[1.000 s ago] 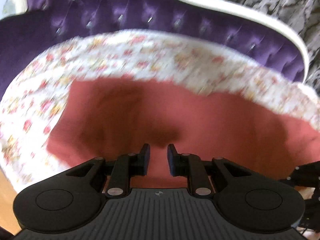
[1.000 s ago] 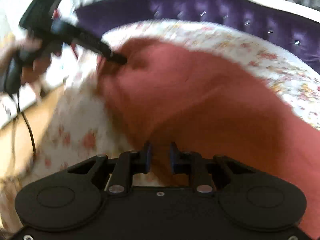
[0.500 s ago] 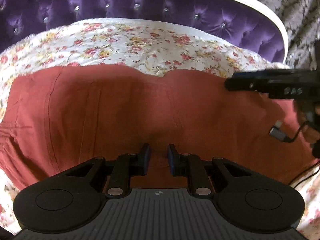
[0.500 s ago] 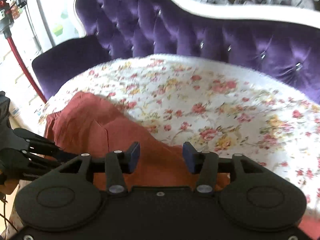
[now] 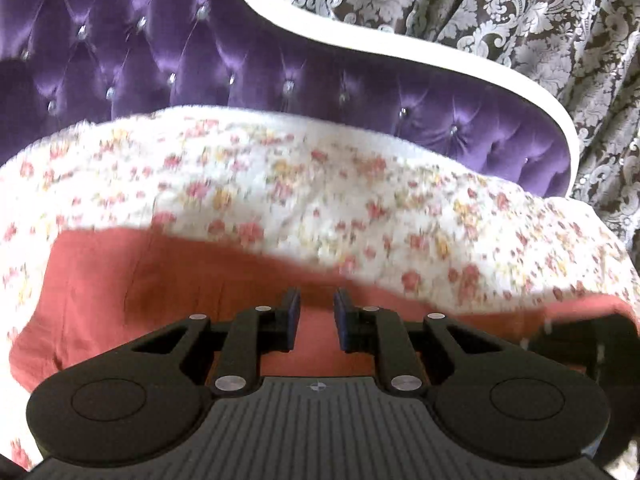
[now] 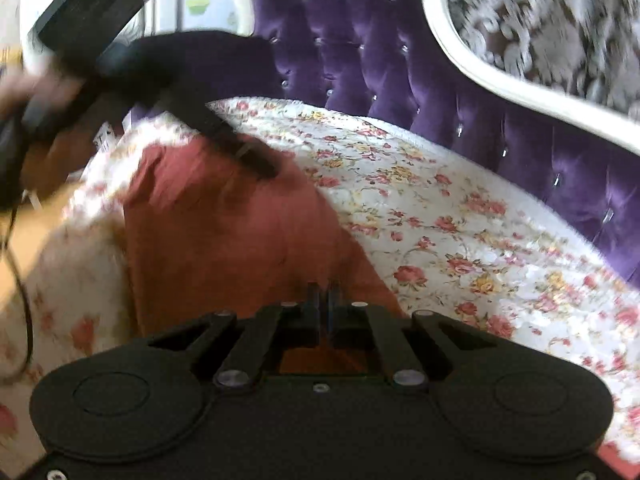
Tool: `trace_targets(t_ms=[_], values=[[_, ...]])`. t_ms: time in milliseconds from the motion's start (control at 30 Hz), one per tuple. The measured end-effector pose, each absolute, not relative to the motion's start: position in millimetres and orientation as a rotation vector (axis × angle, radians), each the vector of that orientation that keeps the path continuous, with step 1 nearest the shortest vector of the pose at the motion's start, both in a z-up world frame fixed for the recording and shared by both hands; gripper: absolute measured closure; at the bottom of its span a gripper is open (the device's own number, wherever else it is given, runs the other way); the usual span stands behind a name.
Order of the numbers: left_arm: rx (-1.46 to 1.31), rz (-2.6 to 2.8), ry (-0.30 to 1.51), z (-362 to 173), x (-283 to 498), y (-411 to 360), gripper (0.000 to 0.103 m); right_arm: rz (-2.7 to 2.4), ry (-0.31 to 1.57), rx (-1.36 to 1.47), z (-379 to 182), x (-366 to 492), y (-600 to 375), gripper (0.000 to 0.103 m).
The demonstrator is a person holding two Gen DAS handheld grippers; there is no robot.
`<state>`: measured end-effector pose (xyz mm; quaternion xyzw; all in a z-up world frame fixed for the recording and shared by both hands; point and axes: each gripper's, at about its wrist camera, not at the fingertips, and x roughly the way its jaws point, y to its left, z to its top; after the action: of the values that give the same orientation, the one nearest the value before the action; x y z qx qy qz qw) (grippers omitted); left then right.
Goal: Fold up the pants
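Observation:
Rust-red pants [image 5: 160,292] lie across a floral cover [image 5: 320,184] on a purple sofa. My left gripper [image 5: 316,320] keeps a narrow gap that red cloth fills, at the pants' far edge. In the right wrist view its black tip [image 6: 260,166] sits on the bunched far corner of the pants [image 6: 224,240], with a person's hand [image 6: 36,92] behind it. My right gripper [image 6: 324,300] is closing at the near end of the pants; its jaws are almost together with a thin edge of cloth pinched between them. In the left view it shows only as a dark blur [image 5: 580,340].
A tufted purple backrest [image 5: 200,60] with white trim [image 5: 400,48] curves behind the cover, and a patterned curtain [image 5: 520,12] hangs beyond it. A black cable [image 6: 20,280] hangs over the wooden floor [image 6: 24,240] at the left.
The right jaws went from wide apart over the cover to nearly together on the pants. In the left view the pants have slid lower in the frame and the right gripper has dropped to the lower right corner.

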<state>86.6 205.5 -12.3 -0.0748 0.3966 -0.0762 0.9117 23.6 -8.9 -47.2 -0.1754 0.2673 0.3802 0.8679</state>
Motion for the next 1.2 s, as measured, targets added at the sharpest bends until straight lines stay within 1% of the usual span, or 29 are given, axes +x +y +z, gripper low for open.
trace_targets(t_ms=[100,200,367,467,533,667,733,767,867,933,967,1067,1200], values=[[-0.147,-0.182,0.818,-13,98,194,0.084,0.761,0.503,-0.468,-56,6,0,0.093],[-0.134,-0.191,0.849,-24,105,187,0.084,0.747,0.467,-0.549,-63,-4,8,0.092],[-0.089,-0.169,0.916,-48,90,186,0.084,0.760,0.447,-0.613,-71,-16,10,0.092],[-0.098,-0.173,0.925,-58,72,192,0.084,0.776,0.462,-0.590,-70,-15,6,0.089],[-0.124,-0.176,0.912,-61,63,198,0.084,0.799,0.486,-0.539,-62,-12,2,0.083],[-0.130,-0.168,0.899,-61,54,199,0.084,0.844,0.540,-0.300,-35,11,-18,0.081],[-0.108,-0.163,0.891,-61,51,195,0.084,0.861,0.581,-0.210,-25,27,-22,0.070],[-0.094,-0.161,0.887,-61,50,193,0.084,0.862,0.588,-0.184,-23,32,-21,0.069],[-0.068,-0.160,0.880,-61,48,190,0.084,0.852,0.598,-0.154,-24,49,-13,0.068],[-0.080,-0.162,0.879,-61,48,192,0.084,0.838,0.629,-0.154,-31,55,-8,0.065],[-0.090,-0.164,0.880,-61,48,193,0.084,0.853,0.658,-0.153,-35,56,-5,0.065],[-0.127,-0.163,0.866,-55,45,201,0.084,0.943,0.716,-0.181,-44,39,0,0.065],[-0.134,-0.119,0.839,-48,37,211,0.084,0.926,0.706,-0.219,-51,30,3,0.065]])
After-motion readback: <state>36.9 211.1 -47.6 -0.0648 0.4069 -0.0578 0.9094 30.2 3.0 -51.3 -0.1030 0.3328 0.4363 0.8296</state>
